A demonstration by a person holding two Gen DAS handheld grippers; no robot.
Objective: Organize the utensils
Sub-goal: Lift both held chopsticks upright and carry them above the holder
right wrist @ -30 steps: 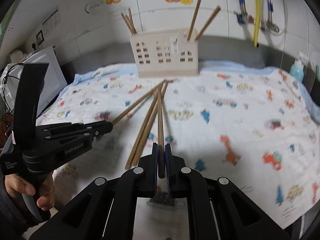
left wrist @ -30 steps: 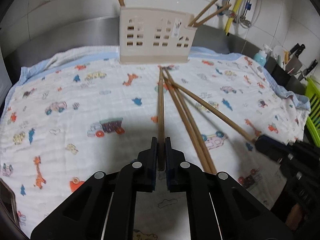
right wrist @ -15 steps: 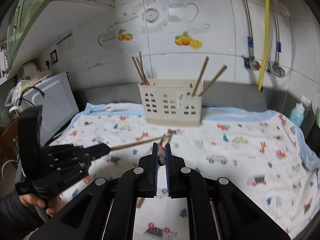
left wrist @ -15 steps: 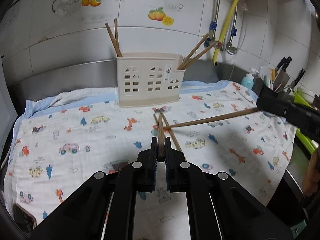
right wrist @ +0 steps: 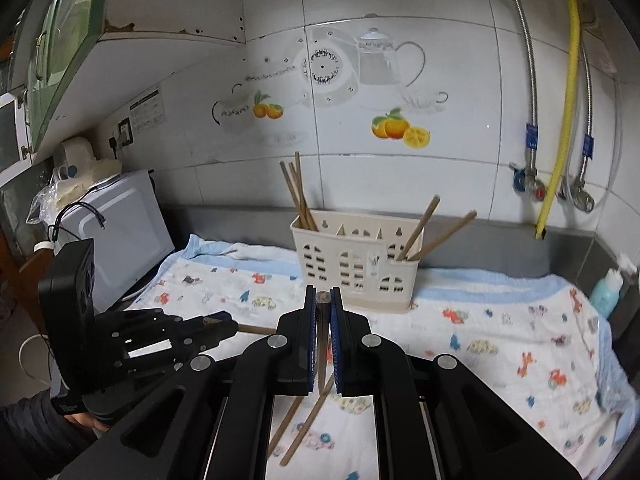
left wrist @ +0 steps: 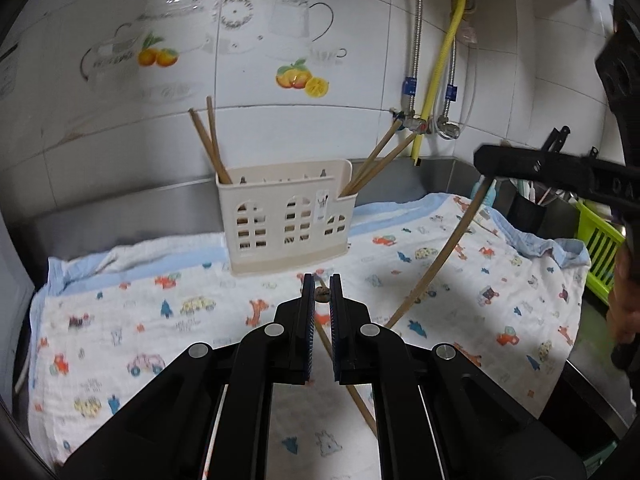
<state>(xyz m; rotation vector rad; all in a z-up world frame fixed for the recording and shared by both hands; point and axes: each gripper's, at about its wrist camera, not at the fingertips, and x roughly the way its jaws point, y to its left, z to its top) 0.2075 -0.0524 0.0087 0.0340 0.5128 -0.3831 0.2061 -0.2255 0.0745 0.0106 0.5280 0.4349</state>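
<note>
My left gripper [left wrist: 321, 280] is shut on a wooden chopstick [left wrist: 321, 294], seen end-on between the pads, held above the printed cloth [left wrist: 120, 344]. My right gripper [right wrist: 322, 292] is shut on another chopstick [right wrist: 322, 299]; in the left wrist view that chopstick [left wrist: 440, 256] hangs down from the right gripper [left wrist: 520, 168] towards the cloth. The cream slotted utensil holder [left wrist: 286, 220] [right wrist: 356, 268] stands at the back of the cloth, ahead of both grippers, with chopsticks leaning in its left and right ends. Two loose chopsticks [right wrist: 304, 428] lie on the cloth under the grippers.
A microwave [right wrist: 116, 232] stands at the left end of the counter. A blue bottle [right wrist: 606, 288] sits at the right, near a green basket [left wrist: 600, 248] and a dark cup of tools [left wrist: 528, 208]. A yellow hose [left wrist: 440, 64] and metal pipes run down the tiled wall.
Both grippers have risen with their chopsticks lifted off the cloth and tilted up, so the holder sits lower in view and more wall shows. Two chopsticks stayed on the cloth.
</note>
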